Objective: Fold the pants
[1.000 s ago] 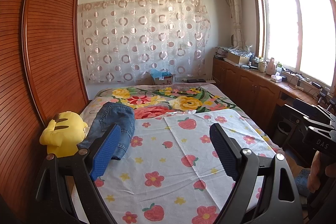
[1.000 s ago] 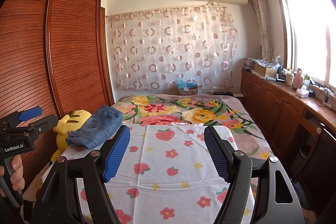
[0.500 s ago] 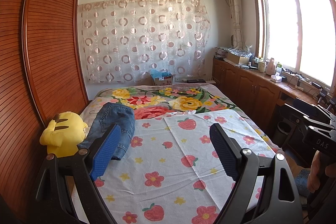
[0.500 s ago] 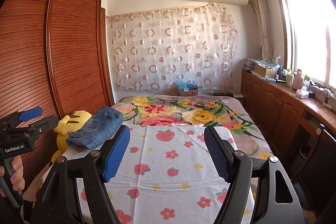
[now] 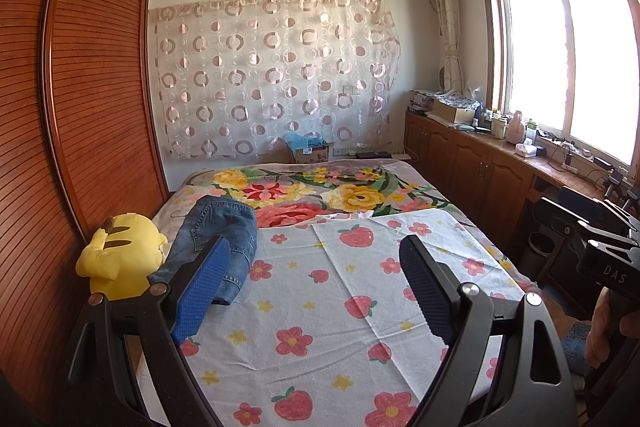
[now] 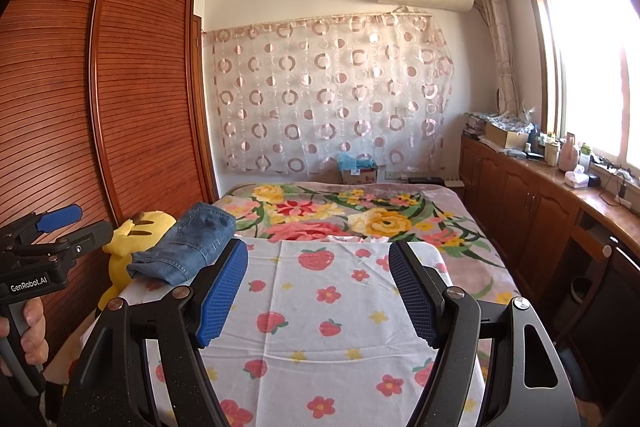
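Folded blue jeans (image 5: 216, 231) lie at the left side of the bed, on the strawberry-print sheet (image 5: 320, 307); they also show in the right wrist view (image 6: 188, 243). My left gripper (image 5: 314, 291) is open and empty, held above the near part of the bed, its left blue pad in front of the jeans. My right gripper (image 6: 316, 291) is open and empty, also above the near bed. The left gripper shows at the left edge of the right wrist view (image 6: 44, 247), and the right gripper's body shows at the right edge of the left wrist view (image 5: 600, 251).
A yellow plush toy (image 5: 116, 259) sits by the jeans against the wooden wardrobe (image 5: 80, 107). A floral blanket (image 5: 320, 191) covers the far bed. Wooden cabinets (image 5: 480, 171) with clutter line the right wall under the window. A cardboard box (image 5: 308, 151) stands behind the bed.
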`<state>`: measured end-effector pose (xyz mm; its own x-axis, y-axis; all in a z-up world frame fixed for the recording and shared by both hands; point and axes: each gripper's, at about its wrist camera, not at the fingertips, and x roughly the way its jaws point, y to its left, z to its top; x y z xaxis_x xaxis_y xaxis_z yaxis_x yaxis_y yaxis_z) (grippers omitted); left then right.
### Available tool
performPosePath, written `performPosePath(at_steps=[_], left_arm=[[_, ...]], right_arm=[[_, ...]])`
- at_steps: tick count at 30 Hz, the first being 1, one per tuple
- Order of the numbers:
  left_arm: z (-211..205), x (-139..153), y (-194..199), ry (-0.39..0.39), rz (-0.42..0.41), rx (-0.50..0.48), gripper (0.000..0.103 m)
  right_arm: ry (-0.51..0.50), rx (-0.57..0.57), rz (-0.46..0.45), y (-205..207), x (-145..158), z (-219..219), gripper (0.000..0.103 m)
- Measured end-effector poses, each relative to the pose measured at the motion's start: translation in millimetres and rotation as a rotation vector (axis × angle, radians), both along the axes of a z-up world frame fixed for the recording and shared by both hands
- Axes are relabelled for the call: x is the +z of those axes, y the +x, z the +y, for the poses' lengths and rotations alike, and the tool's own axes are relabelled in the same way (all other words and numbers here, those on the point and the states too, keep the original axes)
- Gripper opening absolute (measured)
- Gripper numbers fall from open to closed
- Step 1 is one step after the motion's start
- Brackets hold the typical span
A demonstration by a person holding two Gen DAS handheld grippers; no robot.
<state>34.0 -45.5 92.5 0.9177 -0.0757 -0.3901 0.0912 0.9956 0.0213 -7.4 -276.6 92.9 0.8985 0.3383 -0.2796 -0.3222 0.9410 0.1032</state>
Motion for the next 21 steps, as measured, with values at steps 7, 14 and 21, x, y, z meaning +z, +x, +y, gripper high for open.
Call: performPosePath(at_steps=[7, 14, 21], left_arm=[[2.5, -1.5, -0.2, -0.002, 0.0, 0.0, 0.087], [2.4, -1.6, -0.9, -0.002, 0.0, 0.002, 0.087], [2.6, -1.4, -1.0, -0.001, -0.001, 0.001, 0.087]], right_arm=[[-0.001, -0.002, -0.001, 0.2, 0.2, 0.0, 0.075], [0.0, 0.001, 0.001, 2.5, 0.2, -1.0, 0.075], [0.0, 0.0, 0.001, 2.7, -0.3, -1.5, 0.075]])
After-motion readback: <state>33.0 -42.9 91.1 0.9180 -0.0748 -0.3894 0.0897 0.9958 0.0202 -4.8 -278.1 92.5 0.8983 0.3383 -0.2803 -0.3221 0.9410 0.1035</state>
